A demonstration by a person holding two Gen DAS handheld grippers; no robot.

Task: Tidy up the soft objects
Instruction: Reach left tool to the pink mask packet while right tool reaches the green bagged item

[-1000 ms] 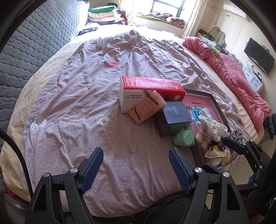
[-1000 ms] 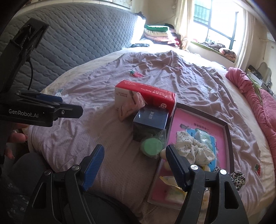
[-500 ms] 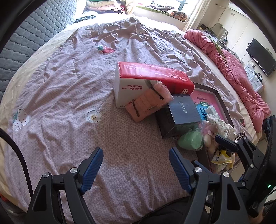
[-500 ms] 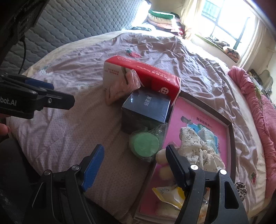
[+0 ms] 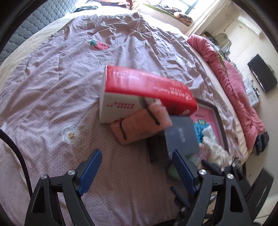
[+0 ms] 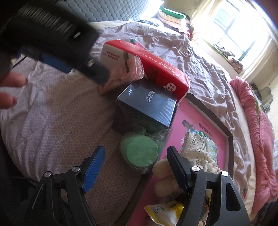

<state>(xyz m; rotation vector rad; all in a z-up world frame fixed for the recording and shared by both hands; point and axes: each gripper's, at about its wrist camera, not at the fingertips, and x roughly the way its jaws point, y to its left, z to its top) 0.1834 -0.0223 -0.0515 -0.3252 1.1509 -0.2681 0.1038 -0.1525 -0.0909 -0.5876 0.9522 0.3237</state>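
A red and white tissue pack [image 5: 144,93] [image 6: 147,62] lies on the lilac bedspread. A pink wrapped cloth [image 5: 140,126] [image 6: 121,73] leans against it, beside a dark box [image 5: 180,137] [image 6: 147,107]. A green round pad in a clear bag [image 6: 140,153] lies in front of the box. My left gripper [image 5: 137,163] hovers just short of the pink cloth, its jaws opening with nothing between them. My right gripper [image 6: 135,156] stands open just above the green pad. The pink tray [image 6: 199,121] holds a floral cloth [image 6: 194,147] and a plush toy [image 6: 161,170].
A rumpled red quilt [image 5: 231,83] [image 6: 260,130] runs along the bed's right side. A grey padded headboard [image 6: 121,8] stands at the back, with folded bedding [image 6: 170,15] near the window. A hand [image 6: 10,87] shows at the left of the right wrist view.
Both grippers have come down and closer to the pile. The pink cloth and tissue pack loom larger for the left one; the green pad now sits under the right one's jaws.
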